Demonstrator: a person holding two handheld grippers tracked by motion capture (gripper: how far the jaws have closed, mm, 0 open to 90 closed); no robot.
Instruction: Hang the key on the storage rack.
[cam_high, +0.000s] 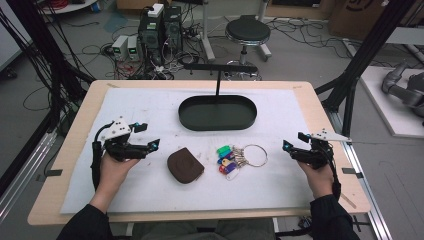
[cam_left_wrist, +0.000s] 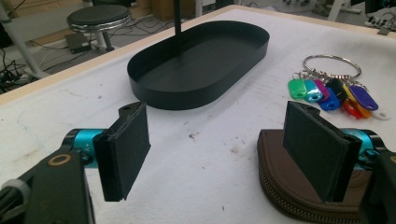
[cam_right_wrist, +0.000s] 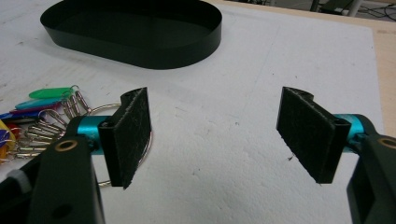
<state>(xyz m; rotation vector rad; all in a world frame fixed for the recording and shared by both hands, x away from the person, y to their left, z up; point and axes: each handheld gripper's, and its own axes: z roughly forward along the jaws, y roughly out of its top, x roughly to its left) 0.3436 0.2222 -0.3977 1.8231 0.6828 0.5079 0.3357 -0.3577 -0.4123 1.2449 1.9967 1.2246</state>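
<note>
1. One brown zip pouch (cam_high: 185, 165) lies on the white mat (cam_high: 150, 107), front and centre, just right of the left gripper (cam_high: 145, 136).
2. One bunch of keys (cam_high: 235, 159) lies just right of the pouch, not touching it: one large metal ring (cam_high: 255, 155) with several coloured plastic tags (cam_left_wrist: 327, 93); their exact count is unclear.
3. One black oval tray (cam_high: 217, 112) sits behind both, with one thin upright post (cam_high: 218, 82) carrying a crossbar.
4. Two grippers, one in each hand: the left gripper has its jaws spread wide, nothing between them, the pouch just beyond its right jaw.
5. The right gripper (cam_high: 294, 142) has its jaws equally wide apart with only bare mat between them, near the key ring.
</note>
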